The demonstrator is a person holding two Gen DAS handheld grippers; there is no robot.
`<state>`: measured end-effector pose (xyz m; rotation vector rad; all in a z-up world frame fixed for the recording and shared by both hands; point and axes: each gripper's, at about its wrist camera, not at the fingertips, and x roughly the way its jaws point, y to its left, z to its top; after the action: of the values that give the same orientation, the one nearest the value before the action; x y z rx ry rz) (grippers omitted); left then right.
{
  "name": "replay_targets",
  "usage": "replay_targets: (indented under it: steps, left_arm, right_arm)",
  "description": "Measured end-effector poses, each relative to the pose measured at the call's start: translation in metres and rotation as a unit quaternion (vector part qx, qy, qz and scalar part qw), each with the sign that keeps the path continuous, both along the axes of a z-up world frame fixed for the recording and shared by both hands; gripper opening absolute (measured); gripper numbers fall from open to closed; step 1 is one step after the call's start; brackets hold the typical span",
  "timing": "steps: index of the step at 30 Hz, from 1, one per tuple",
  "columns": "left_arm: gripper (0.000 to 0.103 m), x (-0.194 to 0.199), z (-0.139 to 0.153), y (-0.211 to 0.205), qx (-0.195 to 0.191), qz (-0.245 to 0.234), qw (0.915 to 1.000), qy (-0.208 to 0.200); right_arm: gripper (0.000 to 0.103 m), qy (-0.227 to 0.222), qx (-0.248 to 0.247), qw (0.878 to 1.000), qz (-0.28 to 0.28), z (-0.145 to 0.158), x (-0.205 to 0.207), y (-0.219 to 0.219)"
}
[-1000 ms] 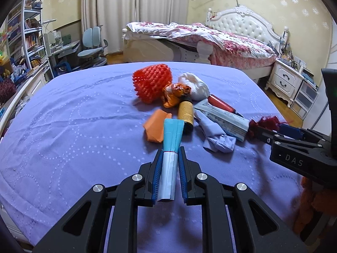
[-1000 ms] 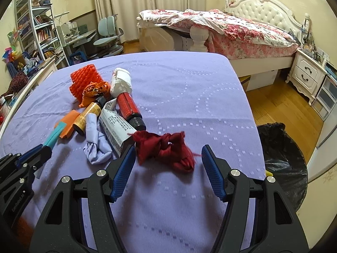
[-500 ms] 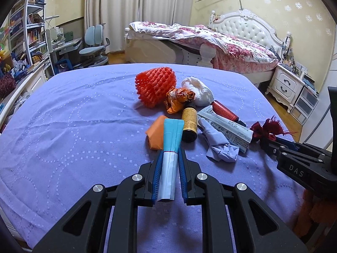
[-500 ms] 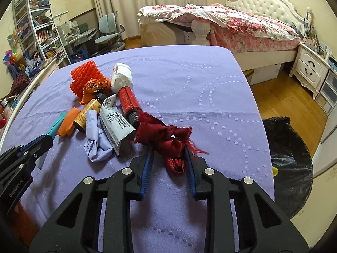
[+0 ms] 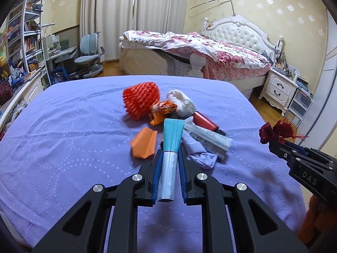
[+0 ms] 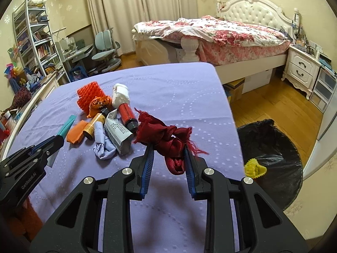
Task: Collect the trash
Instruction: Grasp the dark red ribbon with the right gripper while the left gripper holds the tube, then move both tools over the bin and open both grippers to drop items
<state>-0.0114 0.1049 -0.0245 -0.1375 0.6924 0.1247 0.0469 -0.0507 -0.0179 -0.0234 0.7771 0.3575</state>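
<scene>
The left hand-held gripper [image 5: 170, 164] clamps a teal-and-white tube [image 5: 171, 147] above the purple desk [image 5: 63, 130]; the right hand-held gripper [image 6: 168, 158] pinches a red cloth [image 6: 164, 135]. Bottles and wrappers [image 6: 109, 122] lie between; a black bin bag [image 6: 271, 147] stands right.

Trash pile [image 6: 109, 124] on table [image 6: 189, 97], bin [image 6: 271, 154] right (floor level)

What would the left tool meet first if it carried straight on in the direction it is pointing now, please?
The left tool, shut on the teal-and-white wrapper, points at the trash pile. Probably the amber bottle hidden behind the wrapper's tip, or the orange crumpled wrapper beyond; depth is unclear.
</scene>
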Motion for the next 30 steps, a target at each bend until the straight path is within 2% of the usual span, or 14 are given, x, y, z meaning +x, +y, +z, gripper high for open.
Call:
replay_targets:
  steps: [19,30]
  left_arm:
    - [0.018,0.021,0.024,-0.080,0.004,-0.085,0.9958,-0.034]
    - [0.018,0.036,0.025,-0.130,0.012,-0.134,0.9902,-0.039]
  right_arm:
    - [0.028,-0.037,0.010,0.995,-0.092,0.021,-0.011,-0.082]
    - [0.028,-0.036,0.015,0.988,-0.150,0.016,-0.008,-0.132]
